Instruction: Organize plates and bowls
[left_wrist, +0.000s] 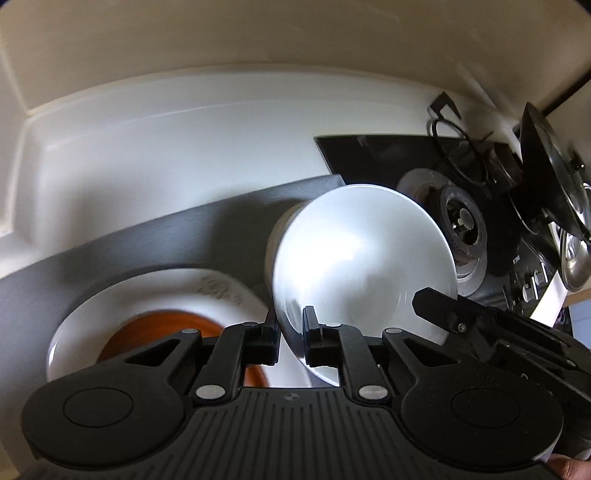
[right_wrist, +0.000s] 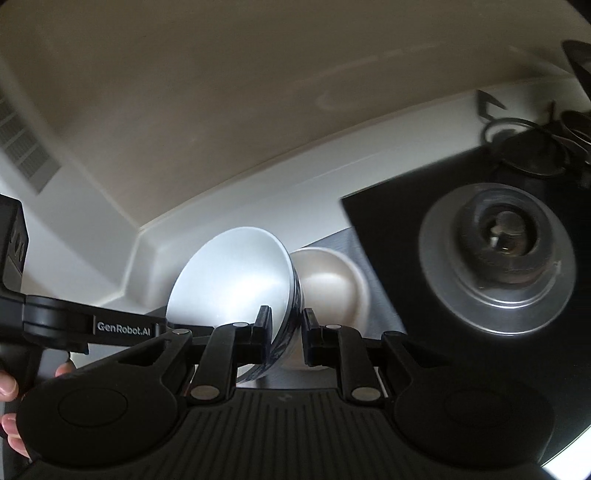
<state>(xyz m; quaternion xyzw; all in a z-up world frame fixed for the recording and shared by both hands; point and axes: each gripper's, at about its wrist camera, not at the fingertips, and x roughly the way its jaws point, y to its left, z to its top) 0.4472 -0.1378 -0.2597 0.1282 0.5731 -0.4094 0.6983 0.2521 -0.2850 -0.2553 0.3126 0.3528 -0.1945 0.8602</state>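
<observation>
Right now two bowls are held in the air, one in each gripper. The left gripper (left_wrist: 290, 338) has its fingers (left_wrist: 309, 336) clenched on the rim of a white bowl (left_wrist: 364, 266), which is tipped on edge so that its hollow faces the left wrist camera. Just behind the white bowl, toward the wall, the edge of a cream bowl (left_wrist: 282, 225) peeks out. Below and left of the white bowl lies a white plate (left_wrist: 147, 291) with an orange dish (left_wrist: 162, 325) in its middle; both rest on a grey mat (left_wrist: 129, 243) spread over the table (left_wrist: 184, 147).

The right gripper (right_wrist: 284, 334) likewise has its fingers (right_wrist: 263, 328) closed on a rim, that of a bowl with a pale inside and a dark blue patterned outside, the blue bowl (right_wrist: 236, 277). It too is tilted on edge. Just to the right of the blue bowl sits the cream bowl (right_wrist: 328, 280) on the grey mat (right_wrist: 380, 295), open side up.

Further right of the bowls is a black stove (right_wrist: 388, 236) with a round burner (right_wrist: 498, 254) on a steel ring. In the left wrist view, pans (left_wrist: 554, 177) stand at the stove's far side, blurred. A pale wall (left_wrist: 258, 37) runs behind the table. A hand (right_wrist: 9, 406) shows at the lower left edge of the right wrist view, holding the left gripper's handle, and a fingertip (left_wrist: 569, 467) shows at the lower right corner of the left wrist view.
</observation>
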